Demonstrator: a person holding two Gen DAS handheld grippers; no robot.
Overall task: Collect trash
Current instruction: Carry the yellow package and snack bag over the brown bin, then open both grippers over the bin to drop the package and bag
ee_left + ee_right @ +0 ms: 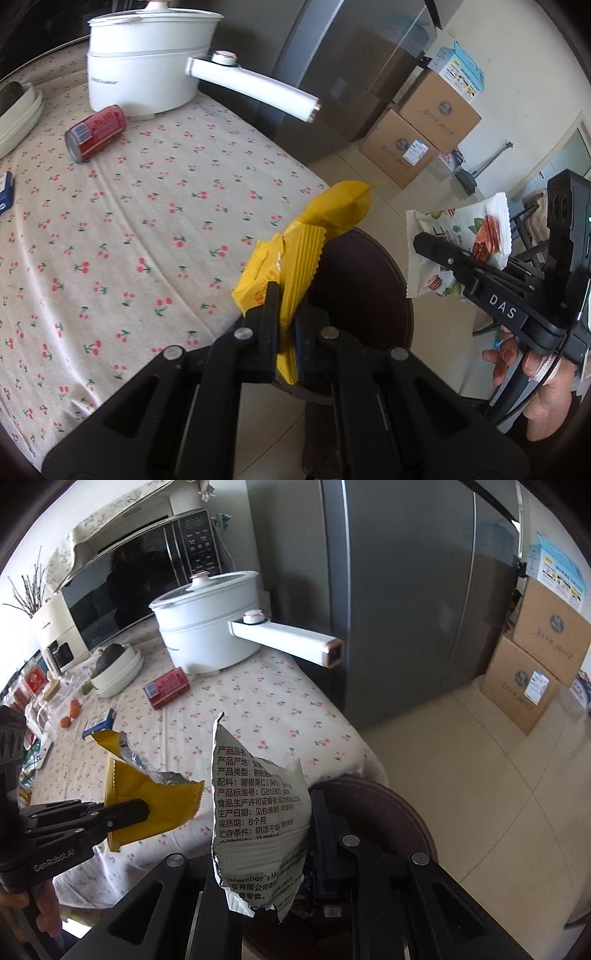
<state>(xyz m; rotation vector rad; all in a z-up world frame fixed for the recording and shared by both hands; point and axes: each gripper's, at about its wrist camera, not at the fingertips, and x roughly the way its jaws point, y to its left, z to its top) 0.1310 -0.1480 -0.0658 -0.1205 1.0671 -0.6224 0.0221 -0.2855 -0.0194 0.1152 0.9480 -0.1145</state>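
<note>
Wrappers, two in number, are each clamped in a gripper above the rim of a dark round bin (373, 280). The yellow wrapper (295, 266) sits between the closed jaws of the left gripper (284, 306), its crimped edge and puffed upper end rising forward of the fingertips; seen from the right wrist, the same yellow wrapper (155, 797) shows a torn, silver-lined mouth above the left gripper (125, 812), which enters from the left edge. The white snack bag (258, 812) is pinched by the closed right gripper (295, 834), printed back panel facing the camera and its torn top pointing up; from the left wrist the white snack bag (458, 243) shows its pictured front, held by the right gripper (424, 240) to the right of the left tool, and a hand (532, 373) grips the handle below.

Just beyond and below both pairs of fingers lies the dark round bin (376, 812), standing on a pale tiled floor (498, 812) against the edge of the table.

Ahead and to the left of the tools spreads the table under a cherry-print cloth (147, 229). Further forward on it lies a red can (96, 133) on its side, close in front of a white electric pot (147, 62) whose long handle projects past the table edge. A grey refrigerator (399, 602) stands ahead, with stacked cardboard boxes (535, 657) to its right.
</note>
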